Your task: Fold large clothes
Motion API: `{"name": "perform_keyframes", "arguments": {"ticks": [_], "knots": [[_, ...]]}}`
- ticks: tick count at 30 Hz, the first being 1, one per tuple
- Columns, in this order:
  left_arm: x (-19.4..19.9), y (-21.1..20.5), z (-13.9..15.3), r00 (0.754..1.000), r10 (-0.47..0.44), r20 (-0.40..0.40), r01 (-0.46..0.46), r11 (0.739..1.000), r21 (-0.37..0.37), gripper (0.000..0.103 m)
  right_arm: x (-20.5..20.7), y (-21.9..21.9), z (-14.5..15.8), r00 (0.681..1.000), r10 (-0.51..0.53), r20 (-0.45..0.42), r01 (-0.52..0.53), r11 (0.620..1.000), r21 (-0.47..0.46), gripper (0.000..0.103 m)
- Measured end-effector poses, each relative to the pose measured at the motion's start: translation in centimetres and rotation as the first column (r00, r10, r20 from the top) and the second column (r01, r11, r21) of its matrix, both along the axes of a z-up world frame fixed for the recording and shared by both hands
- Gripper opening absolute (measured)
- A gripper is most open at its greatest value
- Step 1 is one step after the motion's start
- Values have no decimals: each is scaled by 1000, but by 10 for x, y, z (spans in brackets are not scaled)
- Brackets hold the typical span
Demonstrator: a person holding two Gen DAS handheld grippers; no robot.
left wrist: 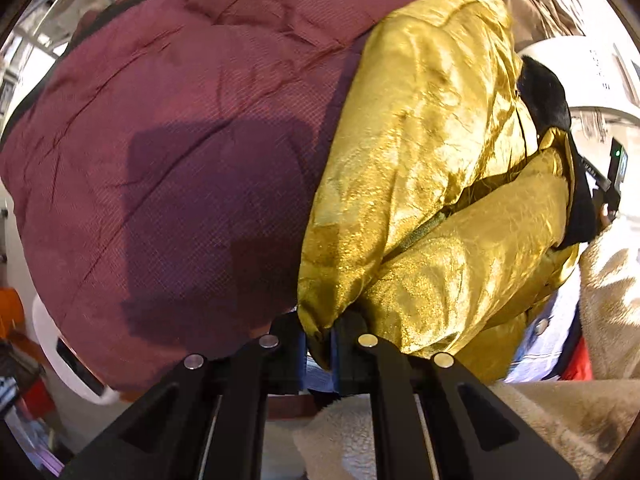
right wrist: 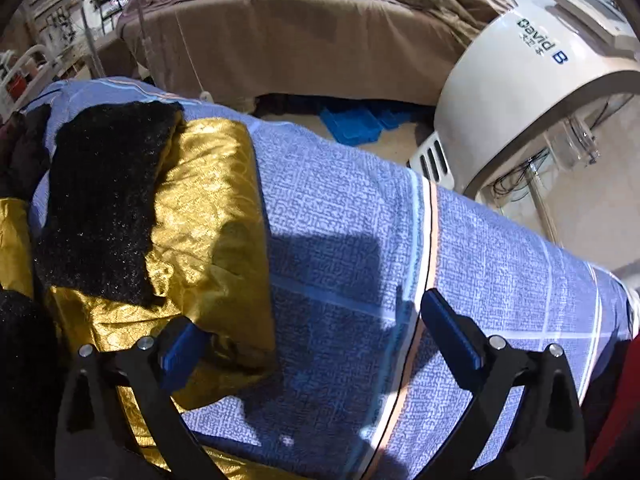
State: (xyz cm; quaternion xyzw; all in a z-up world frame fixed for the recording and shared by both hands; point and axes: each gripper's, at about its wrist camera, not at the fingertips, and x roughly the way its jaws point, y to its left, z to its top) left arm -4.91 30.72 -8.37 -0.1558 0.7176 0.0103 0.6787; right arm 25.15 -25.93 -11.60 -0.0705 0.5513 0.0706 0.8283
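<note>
A shiny gold jacket point(left wrist: 420, 160) with a black furry collar point(left wrist: 544, 96) hangs bunched in front of a quilted maroon garment point(left wrist: 180, 140). My left gripper point(left wrist: 320, 346) is shut on the gold jacket's lower edge, and the fabric is pinched between its blue pads. In the right wrist view the gold jacket point(right wrist: 200, 208) lies folded on a blue patterned sheet point(right wrist: 480, 260), its black furry lining point(right wrist: 104, 200) turned up. My right gripper point(right wrist: 308, 332) stands open above the sheet. Its left finger is over the jacket's near corner and its right finger over bare sheet, with nothing held.
A white domed machine point(right wrist: 520, 100) stands past the sheet's far right edge. A bed with a brown cover point(right wrist: 300, 40) is behind, with blue trays point(right wrist: 352, 124) on the floor below it. Beige fleece fabric point(left wrist: 608, 300) lies at the right of the left wrist view.
</note>
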Motion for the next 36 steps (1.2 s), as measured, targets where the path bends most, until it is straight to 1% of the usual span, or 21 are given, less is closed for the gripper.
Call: {"name": "perform_keyframes", "arguments": {"ticks": [1, 2, 3, 4, 5, 7, 8, 9, 10, 12, 15, 20, 23, 26, 27, 29, 30, 31, 33, 34, 36], "knots": [[-1, -3, -3, 1000, -1, -4, 1, 1000, 3, 8, 4, -2, -8, 998, 12, -62, -7, 997, 76, 98], [-1, -9, -7, 1000, 1, -11, -1, 1000, 6, 8, 10, -2, -16, 993, 18, -115, -3, 992, 125, 98], [1, -9, -9, 1000, 6, -16, -5, 1000, 7, 8, 13, 0, -22, 989, 21, -144, 1, 988, 153, 98], [4, -10, -11, 1000, 8, -17, -8, 1000, 9, 8, 13, 4, -25, 987, 34, -158, -5, 983, 182, 84], [6, -13, -11, 1000, 7, -14, -7, 1000, 11, 8, 14, 11, -28, 983, 57, -174, -18, 975, 220, 66], [7, -18, -9, 1000, -3, 4, 3, 1000, 24, 7, 17, 28, -28, 979, 84, -188, -38, 971, 237, 19], [9, -22, -9, 1000, -14, 12, 14, 999, 30, 7, 18, 28, -27, 974, 86, -209, -18, 952, 306, 10], [13, -27, -8, 999, -30, 18, 29, 998, 46, 6, 20, 25, -28, 969, 66, -238, 26, 932, 361, 9], [16, -32, -7, 999, -41, 21, 39, 998, 57, 6, 17, 23, -26, 968, 44, -248, 58, 919, 390, 8], [24, -40, 0, 996, -66, 52, 62, 996, 67, 6, 10, 12, -11, 970, 0, -244, 120, 871, 476, 6], [37, -46, 18, 989, -106, 107, 99, 993, 68, 6, -7, -15, 20, 975, -73, -208, 183, 792, 582, 5], [65, -50, 43, 966, -191, 177, 183, 981, 60, 6, -58, -81, 80, 967, -218, -135, 250, 691, 678, 5], [91, -61, 55, 949, -231, 213, 226, 973, 48, 6, -100, -128, 122, 938, -338, -80, 291, 639, 712, 5], [121, -78, 80, 916, -272, 294, 279, 960, 18, 6, -143, -177, 175, 885, -466, 2, 310, 593, 743, 5], [132, -81, 89, 905, -281, 321, 295, 955, 4, 6, -158, -194, 194, 860, -508, 36, 311, 579, 753, 5], [152, -89, 107, 878, -298, 374, 330, 944, -21, 6, -190, -230, 233, 797, -595, 108, 315, 561, 765, 5], [164, -99, 113, 862, -317, 395, 356, 934, -28, 6, -204, -246, 250, 764, -630, 139, 323, 560, 763, 5], [175, -109, 115, 848, -342, 405, 384, 923, -23, 6, -213, -264, 263, 740, -653, 162, 334, 566, 754, 5], [199, -131, 111, 825, -400, 400, 426, 904, 27, 6, -240, -283, 282, 696, -689, 200, 386, 594, 706, 5], [208, -135, 106, 821, -419, 388, 440, 897, 37, 6, -253, -294, 284, 670, -714, 204, 411, 585, 699, 5], [234, -143, 87, 839, -434, 329, 450, 892, 28, 7, -278, -317, 285, 614, -765, 193, 455, 543, 705, 5]]}}
